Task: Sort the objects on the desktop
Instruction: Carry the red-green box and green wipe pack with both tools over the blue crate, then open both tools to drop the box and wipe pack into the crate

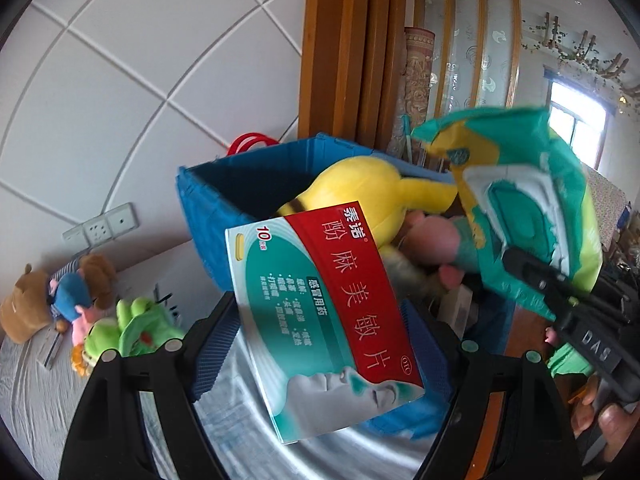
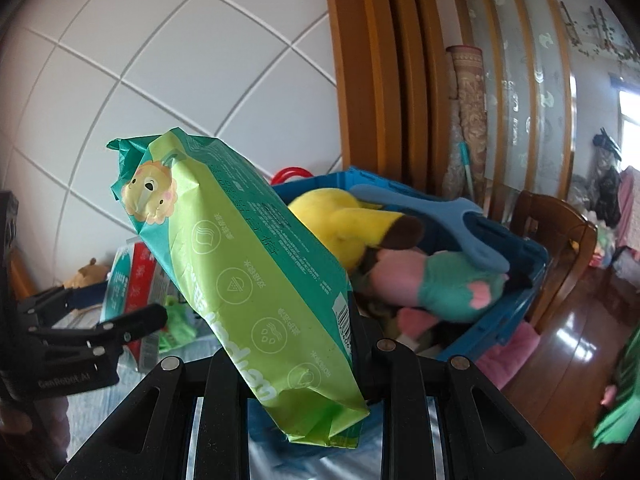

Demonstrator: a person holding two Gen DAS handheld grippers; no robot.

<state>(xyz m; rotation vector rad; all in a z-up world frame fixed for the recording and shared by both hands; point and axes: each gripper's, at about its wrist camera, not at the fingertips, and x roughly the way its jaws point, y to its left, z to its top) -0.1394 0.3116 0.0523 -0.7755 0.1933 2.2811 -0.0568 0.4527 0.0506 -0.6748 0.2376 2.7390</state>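
Observation:
My left gripper (image 1: 320, 344) is shut on a red, white and teal medicine box (image 1: 320, 312) and holds it up in front of the blue storage bin (image 1: 208, 200). My right gripper (image 2: 292, 352) is shut on a green wet-wipes pack (image 2: 248, 280), held tilted in the air beside the bin (image 2: 516, 304). The pack (image 1: 520, 208) and the right gripper (image 1: 560, 292) also show at the right of the left wrist view. The left gripper (image 2: 116, 332) with the box (image 2: 132, 280) shows at the left of the right wrist view. The bin holds a yellow plush (image 1: 360, 196) and a pink and teal plush (image 2: 444, 284).
Plush toys lie on the grey table at the left: a brown bear (image 1: 32, 300) and a green frog (image 1: 132, 332). A blue hanger-like piece (image 2: 440, 216) lies across the bin. A wooden chair (image 2: 560, 240) and a wooden partition (image 2: 384, 80) stand behind. A tiled wall is at the left.

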